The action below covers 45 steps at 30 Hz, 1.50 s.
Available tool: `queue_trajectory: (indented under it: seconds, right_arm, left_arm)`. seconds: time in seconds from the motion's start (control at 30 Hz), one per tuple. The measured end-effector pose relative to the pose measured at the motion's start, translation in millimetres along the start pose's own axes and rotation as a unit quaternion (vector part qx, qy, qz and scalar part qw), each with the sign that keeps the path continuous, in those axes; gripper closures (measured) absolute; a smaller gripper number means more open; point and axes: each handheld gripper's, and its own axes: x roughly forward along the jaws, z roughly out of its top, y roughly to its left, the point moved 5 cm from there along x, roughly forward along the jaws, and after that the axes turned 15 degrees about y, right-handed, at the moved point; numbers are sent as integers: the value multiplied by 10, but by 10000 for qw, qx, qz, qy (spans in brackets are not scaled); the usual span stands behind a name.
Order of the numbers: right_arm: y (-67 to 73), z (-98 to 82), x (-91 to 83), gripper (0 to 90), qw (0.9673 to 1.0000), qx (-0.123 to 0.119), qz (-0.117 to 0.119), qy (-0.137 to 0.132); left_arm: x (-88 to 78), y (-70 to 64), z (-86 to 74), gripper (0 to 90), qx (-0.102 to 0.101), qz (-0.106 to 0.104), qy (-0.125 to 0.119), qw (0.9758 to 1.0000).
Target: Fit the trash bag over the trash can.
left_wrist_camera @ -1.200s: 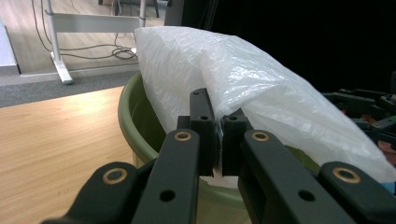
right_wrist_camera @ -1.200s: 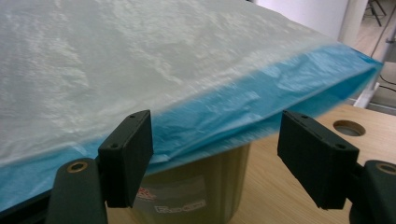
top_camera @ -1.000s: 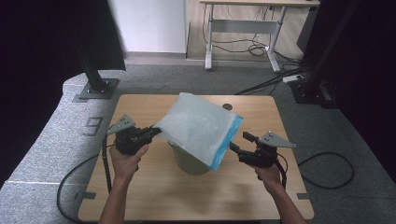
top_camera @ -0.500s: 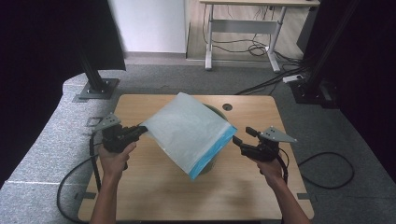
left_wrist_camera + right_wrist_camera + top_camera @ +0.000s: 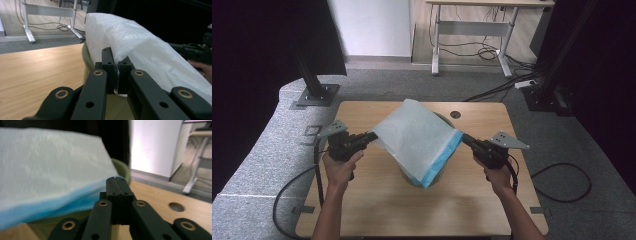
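The wooden desk (image 5: 377,200) carries the work, a pale rectangle with a round hole (image 5: 455,114) near its far edge and grey floor all round it. Above its middle hangs a white plastic bag (image 5: 414,137) with a blue band along its lower right edge, stretched slantwise between the 2 grippers and lifted off the desk. Under the bag stands a green bin (image 5: 412,177), most of it hidden by the bag in the high view; its olive rim also shows beside the bag in the left gripper view (image 5: 86,60) and behind the blue band in the right gripper view (image 5: 122,170). The bag lies over the bin's mouth, and how far it touches the rim cannot be told. The left gripper (image 5: 371,137), held in the person's left hand (image 5: 339,167), has its jaws pressed on the bag's left edge, with the white film pinched between the pads in its own view (image 5: 115,72). The right gripper (image 5: 463,138), held in the right hand (image 5: 498,175), reaches the bag's blue corner; its jaws have just been closing and now stand together (image 5: 117,195), with the blue edge meeting them at the left, though whether any film is caught between them cannot be told.
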Motion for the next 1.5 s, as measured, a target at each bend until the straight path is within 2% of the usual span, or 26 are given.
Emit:
queue_trajectory:
  seconds: [0.17, 0.2, 0.27, 0.3, 0.4, 0.47, 0.53, 0.6, 0.63, 0.8, 0.93, 1.1, 1.3, 1.5]
  right_arm:
    - [-92, 104, -184, 889, 9997, 79, -185, -144]
    - [-133, 160, -280, 889, 9994, 88, -266, -205]
    - [-165, 216, -369, 890, 9991, 58, -319, -286]
    - [-176, 243, -408, 890, 9988, 50, -351, -334]
    - [-201, 314, -506, 890, 9978, 25, -465, -465]
    - [-208, 352, -550, 890, 9974, 19, -500, -524]
    - [-192, 360, -562, 889, 9978, -46, -414, -517]
    - [-165, 321, -530, 888, 9982, -125, -461, -360]
    - [-153, 288, -504, 858, 9985, -137, -444, -281]
    - [-124, 83, -324, 717, 9998, -71, -176, 33]
    - [-89, -51, -226, 597, 9999, -84, 22, 111]
    - [-2, -202, -191, 476, 9998, -132, 84, 111]
    - [-19, -321, -176, 452, 9997, -124, 40, 217]
    - [-47, -381, -147, 452, 9996, -84, 112, 258]
  left_arm:
    - [149, -105, 64, 868, 96, -121, 84, 9998]
    - [227, -172, 99, 868, 177, -178, 140, 9996]
    - [266, -208, 116, 867, 212, -201, 166, 9994]
    - [340, -280, 145, 866, 280, -262, 226, 9990]
    - [440, -379, 174, 864, 383, -322, 327, 9982]
    - [491, -430, 178, 860, 447, -328, 383, 9977]
    - [507, -442, 177, 869, 474, -260, 396, 9978]
    - [493, -410, 173, 873, 407, -176, 381, 9983]
    - [477, -377, 170, 874, 338, -131, 348, 9987]
    - [341, -163, 111, 875, 0, 55, 271, 9996]
    - [235, 1, 57, 874, -235, 181, 235, 9993]
    - [176, 137, 19, 873, -473, 185, 214, 9985]
    - [152, 182, 6, 869, -538, 189, 204, 9982]
    - [158, 199, 4, 868, -560, 177, 226, 9980]
